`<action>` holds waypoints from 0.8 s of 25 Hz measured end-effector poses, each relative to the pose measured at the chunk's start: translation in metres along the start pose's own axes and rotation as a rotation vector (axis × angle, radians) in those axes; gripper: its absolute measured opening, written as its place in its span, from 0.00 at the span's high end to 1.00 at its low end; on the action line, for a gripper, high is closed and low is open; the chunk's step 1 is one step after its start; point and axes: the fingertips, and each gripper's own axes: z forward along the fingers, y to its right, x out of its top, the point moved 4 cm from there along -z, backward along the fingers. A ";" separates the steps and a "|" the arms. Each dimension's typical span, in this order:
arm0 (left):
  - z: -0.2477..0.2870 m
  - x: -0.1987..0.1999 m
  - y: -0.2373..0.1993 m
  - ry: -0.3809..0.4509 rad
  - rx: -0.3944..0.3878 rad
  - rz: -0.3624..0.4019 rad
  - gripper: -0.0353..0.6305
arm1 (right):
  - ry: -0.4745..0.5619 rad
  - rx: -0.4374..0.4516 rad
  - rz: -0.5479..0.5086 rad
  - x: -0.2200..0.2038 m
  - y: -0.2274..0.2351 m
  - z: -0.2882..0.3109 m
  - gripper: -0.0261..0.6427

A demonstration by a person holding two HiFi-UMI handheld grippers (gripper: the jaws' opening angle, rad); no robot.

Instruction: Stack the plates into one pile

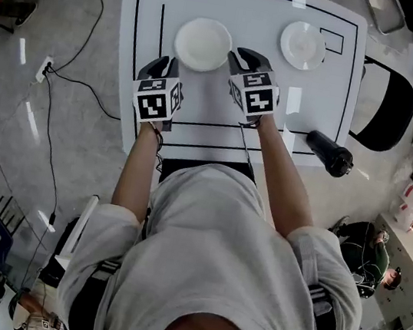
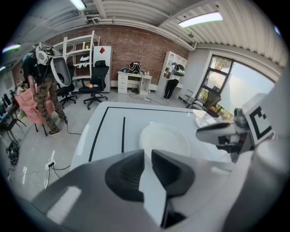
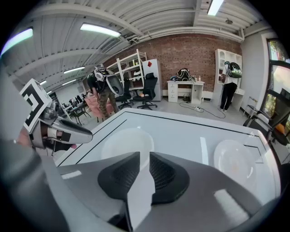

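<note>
Tongs both empty: left tongs [image 2: 147, 153] and right tongs [image 3: 145, 156] parted by only a thin slit, nothing between the jaws, just beside the near edge of the big plate [image 1: 202, 43] on the table [image 1: 326, 94]. Small plate [image 1: 302, 45] well apart, far right. Probably stiff, light, glazed and slippery, breakable if dropped. Widen the jaws, pinch the raised rim, lift level, set down gently.
</note>
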 end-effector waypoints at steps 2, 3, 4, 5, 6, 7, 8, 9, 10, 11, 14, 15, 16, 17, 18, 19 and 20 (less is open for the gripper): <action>-0.013 -0.004 0.011 0.025 -0.004 0.005 0.94 | 0.029 -0.003 0.000 -0.003 -0.004 -0.017 0.96; -0.020 -0.005 0.019 0.038 -0.014 0.010 0.94 | 0.048 0.000 0.004 -0.005 -0.006 -0.025 0.96; -0.026 -0.008 0.028 0.047 -0.028 0.016 0.94 | 0.067 0.008 0.012 -0.007 -0.008 -0.034 0.96; -0.031 -0.011 0.038 0.053 -0.041 0.022 0.94 | 0.086 0.018 0.022 -0.009 -0.010 -0.042 0.96; -0.036 -0.014 0.048 0.057 -0.051 0.027 0.94 | 0.103 0.026 0.030 -0.012 -0.011 -0.050 0.96; -0.041 -0.016 0.058 0.061 -0.057 0.034 0.94 | 0.118 0.032 0.036 -0.014 -0.013 -0.058 0.96; -0.046 -0.019 0.069 0.064 -0.062 0.044 0.94 | 0.129 0.034 0.039 -0.017 -0.014 -0.066 0.96; -0.051 -0.021 0.079 0.066 -0.067 0.055 0.94 | 0.139 0.031 0.041 -0.021 -0.014 -0.075 0.96; -0.055 -0.022 0.088 0.066 -0.075 0.064 0.94 | 0.147 0.025 0.043 -0.024 -0.014 -0.085 0.96; -0.059 -0.023 0.096 0.066 -0.086 0.068 0.94 | 0.154 0.017 0.048 -0.027 -0.014 -0.094 0.96; -0.068 -0.022 0.114 0.058 -0.123 0.072 0.94 | 0.171 -0.006 0.088 -0.034 -0.010 -0.117 0.96; -0.068 -0.020 0.119 0.054 -0.134 0.082 0.94 | 0.177 -0.015 0.106 -0.036 -0.007 -0.124 0.96; -0.068 -0.016 0.124 0.049 -0.147 0.096 0.94 | 0.181 -0.028 0.124 -0.037 -0.004 -0.129 0.96; -0.067 -0.012 0.130 0.040 -0.164 0.112 0.94 | 0.181 -0.047 0.141 -0.039 0.000 -0.135 0.96; -0.066 -0.009 0.136 0.026 -0.186 0.125 0.94 | 0.177 -0.070 0.159 -0.041 0.005 -0.141 0.96; -0.066 -0.007 0.143 0.009 -0.211 0.137 0.94 | 0.169 -0.092 0.176 -0.044 0.010 -0.148 0.96; -0.067 -0.006 0.150 -0.007 -0.233 0.149 0.94 | 0.159 -0.112 0.191 -0.046 0.014 -0.155 0.96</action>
